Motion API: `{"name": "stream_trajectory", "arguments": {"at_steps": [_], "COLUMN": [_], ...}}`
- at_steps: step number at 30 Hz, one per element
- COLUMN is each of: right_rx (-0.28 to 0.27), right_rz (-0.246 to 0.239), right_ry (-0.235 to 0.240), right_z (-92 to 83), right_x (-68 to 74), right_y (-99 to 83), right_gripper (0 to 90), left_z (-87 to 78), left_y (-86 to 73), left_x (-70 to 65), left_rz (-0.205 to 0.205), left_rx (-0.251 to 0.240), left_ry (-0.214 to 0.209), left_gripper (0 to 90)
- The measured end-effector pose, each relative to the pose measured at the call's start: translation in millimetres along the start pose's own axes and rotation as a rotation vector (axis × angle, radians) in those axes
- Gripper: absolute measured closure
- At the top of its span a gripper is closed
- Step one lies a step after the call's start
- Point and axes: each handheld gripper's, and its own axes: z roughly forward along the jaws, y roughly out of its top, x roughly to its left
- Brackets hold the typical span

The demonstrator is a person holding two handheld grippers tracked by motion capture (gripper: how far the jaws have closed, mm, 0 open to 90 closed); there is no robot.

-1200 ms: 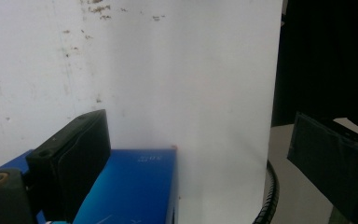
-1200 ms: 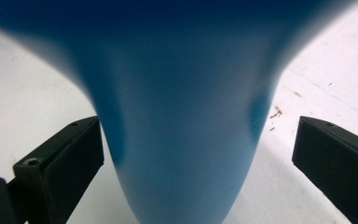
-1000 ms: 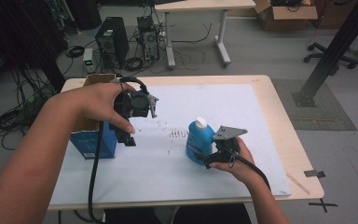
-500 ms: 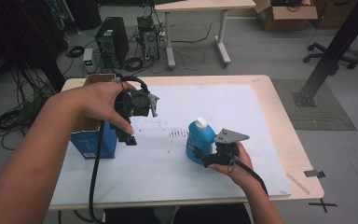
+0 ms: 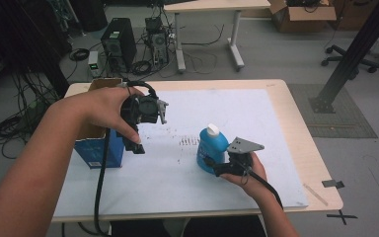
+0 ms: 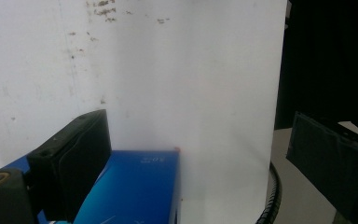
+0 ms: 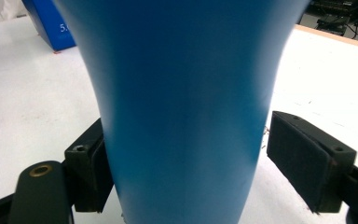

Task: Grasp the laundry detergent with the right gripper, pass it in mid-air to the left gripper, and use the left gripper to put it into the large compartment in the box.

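Right gripper (image 5: 212, 165) is placed around the base of the blue bottle (image 5: 212, 148), jaws spread, one pad clear of it. Bottle is stood upright, white-capped, mid-sheet. Left gripper (image 5: 134, 144) is held wide open above the blue box (image 5: 100, 153) at the white sheet (image 5: 177, 182)'s edge. Box print is partly read as "5."; the rest is blurred.
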Motion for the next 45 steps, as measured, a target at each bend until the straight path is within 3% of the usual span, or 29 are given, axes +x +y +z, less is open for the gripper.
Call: {"name": "stream_trajectory", "arguments": {"at_steps": [17, 25, 34, 45], "right_rx": [-0.019, -0.034, -0.051, -0.036], "right_rz": [-0.019, -0.035, -0.044, -0.037], "right_ry": [0.008, 0.023, 0.022, 0.036], "right_z": [3.0, 5.7, 6.3, 5.2], "right_x": [3.5, 6.2, 6.7, 4.7], "right_y": [-0.9, -2.5, -4.7, -2.5], "right_gripper": [30.4, 41.1, 43.4, 45.2], "left_z": [-0.7, 0.2, 1.9, -0.5], "left_y": [-1.5, -2.7, -1.6, 2.2], "left_x": [-0.7, -1.1, 0.1, -1.4], "left_rz": [-0.004, -0.012, -0.012, -0.010], "left_rx": [0.000, -0.003, 0.000, -0.001], "left_ry": [-0.001, -0.002, -0.003, 0.002], "left_gripper": [6.7, 6.6, 6.6, 6.6]}}
